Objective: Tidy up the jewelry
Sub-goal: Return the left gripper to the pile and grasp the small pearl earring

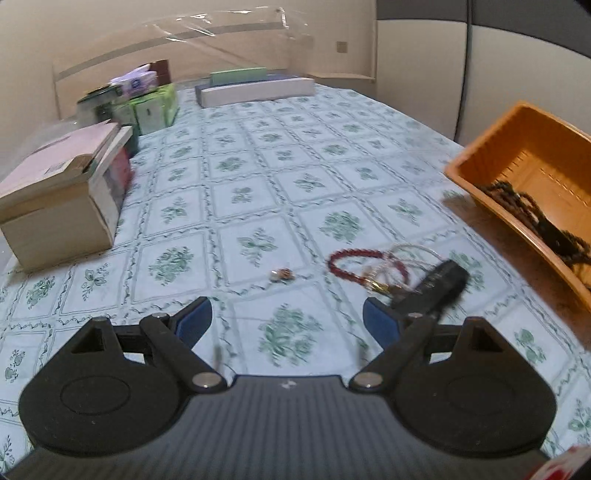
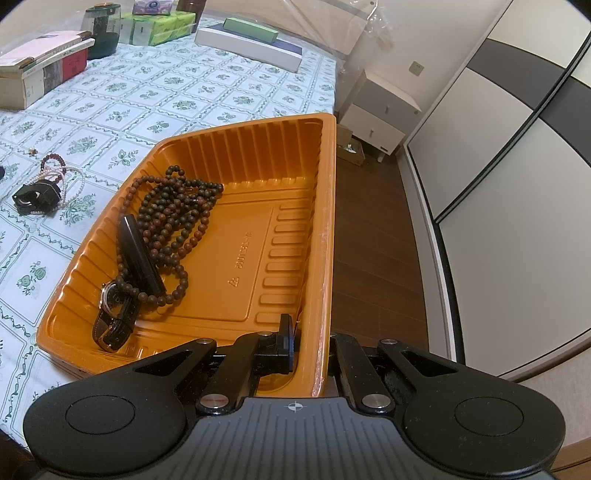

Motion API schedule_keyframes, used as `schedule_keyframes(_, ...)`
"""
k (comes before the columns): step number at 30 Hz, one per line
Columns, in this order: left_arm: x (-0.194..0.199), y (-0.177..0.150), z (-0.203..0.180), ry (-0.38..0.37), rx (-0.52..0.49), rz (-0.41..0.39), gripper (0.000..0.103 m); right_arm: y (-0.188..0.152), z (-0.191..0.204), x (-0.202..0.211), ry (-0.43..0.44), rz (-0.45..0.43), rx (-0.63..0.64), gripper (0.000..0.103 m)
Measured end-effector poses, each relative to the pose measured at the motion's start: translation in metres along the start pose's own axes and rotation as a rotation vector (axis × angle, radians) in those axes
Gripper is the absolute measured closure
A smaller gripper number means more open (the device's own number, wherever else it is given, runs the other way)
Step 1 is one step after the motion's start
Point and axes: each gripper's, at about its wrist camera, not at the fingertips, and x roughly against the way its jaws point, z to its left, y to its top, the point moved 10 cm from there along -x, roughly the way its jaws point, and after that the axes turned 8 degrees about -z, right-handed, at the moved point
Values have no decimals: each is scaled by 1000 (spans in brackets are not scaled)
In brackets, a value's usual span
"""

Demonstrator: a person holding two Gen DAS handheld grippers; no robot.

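Note:
On the floral cloth lies a small heap of jewelry: a red bead bracelet point(image 1: 354, 254) point(image 2: 51, 160), a pearl strand point(image 1: 413, 253) point(image 2: 70, 188) and a black clip-like piece point(image 1: 439, 280) point(image 2: 35, 195). A tiny charm point(image 1: 282, 274) lies alone to its left. My left gripper point(image 1: 288, 317) hovers open just short of them, with nothing between its fingers. The orange tray point(image 1: 517, 155) point(image 2: 240, 258) holds a brown bead necklace point(image 2: 173, 214), a black tube point(image 2: 140, 254) and a wristwatch point(image 2: 110, 299). My right gripper point(image 2: 310, 338) is shut on the tray's near wall, one finger inside and one outside.
Cardboard boxes point(image 1: 62, 199), green tissue packs point(image 1: 155, 103), a dark jar point(image 2: 103, 29) and a long white box point(image 1: 255, 92) line the far and left sides. The tray overhangs the cloth's right edge above a wooden floor point(image 2: 369, 240). A white bedside cabinet point(image 2: 384, 110) stands beyond.

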Motion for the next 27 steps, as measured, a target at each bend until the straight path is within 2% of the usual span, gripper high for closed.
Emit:
schedule_keyframes(4,-10,3,6,12,13,-10,19,0,0,0,0,0,0,100)
schedule_keyframes(8,-25,2,7,28,11,8,28,0,0,0,0,0,-1,100)
schedule_keyframes(14,-41,4,12,63,39,-4,52,0,0,-1,0,0,-1,100)
schedule_keyframes(19,-54,6,9,57,55,-8,58,-1,-1,-1,-2,1,-5,100)
schedule_keyframes(24,-63,4,6,65,62,-7,78,-1,-1,-1,-2,2,-3,100)
schedule_keyframes(27,-64,5,4,64,60,-9,86,-1,-1,-1,-2,2,-3,100)
